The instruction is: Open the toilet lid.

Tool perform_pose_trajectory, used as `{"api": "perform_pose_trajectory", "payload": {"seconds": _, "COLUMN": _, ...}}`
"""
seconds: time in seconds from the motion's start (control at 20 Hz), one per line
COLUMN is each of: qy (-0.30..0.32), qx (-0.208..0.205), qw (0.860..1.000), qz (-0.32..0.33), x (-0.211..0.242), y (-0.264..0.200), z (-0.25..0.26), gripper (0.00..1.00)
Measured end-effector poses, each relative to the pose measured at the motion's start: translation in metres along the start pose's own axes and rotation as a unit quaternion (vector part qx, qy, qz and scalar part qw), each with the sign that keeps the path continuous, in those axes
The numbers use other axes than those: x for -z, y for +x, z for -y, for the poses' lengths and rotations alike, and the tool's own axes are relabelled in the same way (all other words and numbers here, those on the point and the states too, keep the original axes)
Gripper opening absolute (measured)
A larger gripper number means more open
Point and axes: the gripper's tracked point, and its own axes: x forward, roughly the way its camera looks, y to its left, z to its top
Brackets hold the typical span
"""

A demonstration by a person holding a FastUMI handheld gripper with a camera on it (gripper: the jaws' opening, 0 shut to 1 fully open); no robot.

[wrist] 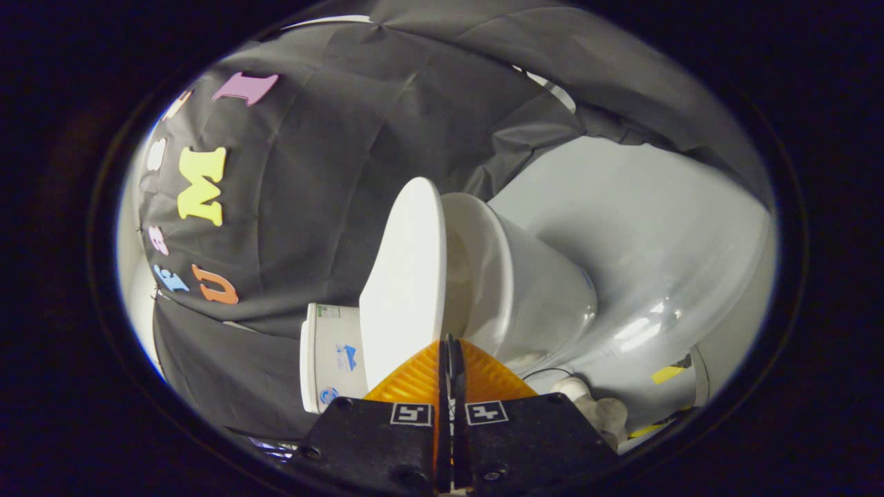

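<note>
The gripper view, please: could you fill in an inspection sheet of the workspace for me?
Surface: pale glossy floor.
Job's things: toilet lid swung away from the toilet bowl, a gap open between them; tank beside the lid.
Clutter: small yellow tape strip on the floor.
Gripper: fingers closed together, tips by the lid's edge; contact unclear.
Cables: thin dark cable near the bowl's base.
Surroundings: black cloth wall.

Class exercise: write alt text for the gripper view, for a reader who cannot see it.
The gripper has its fingers closed together at the edge of a white toilet lid, which is lifted partly away from the toilet bowl. The tank sits behind the lid, against black cloth.
</note>
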Motion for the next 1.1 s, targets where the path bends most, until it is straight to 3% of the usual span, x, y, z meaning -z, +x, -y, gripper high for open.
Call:
{"api": "perform_pose_trajectory", "payload": {"seconds": 0.65, "qy": -0.105, "qx": 0.019, "qw": 0.994, "qz": 0.012, "x": 0.011, "y": -0.029, "z": -0.087, "gripper": 0.05}}
{"api": "perform_pose_trajectory", "payload": {"seconds": 0.8, "qy": -0.110, "qx": 0.003, "qw": 0.994, "qz": 0.013, "x": 0.014, "y": -0.038, "z": -0.118, "gripper": 0.05}}
{"api": "perform_pose_trajectory", "payload": {"seconds": 1.1, "qy": -0.147, "qx": 0.034, "qw": 0.988, "qz": 0.020, "x": 0.019, "y": -0.041, "z": -0.147, "gripper": 0.05}}
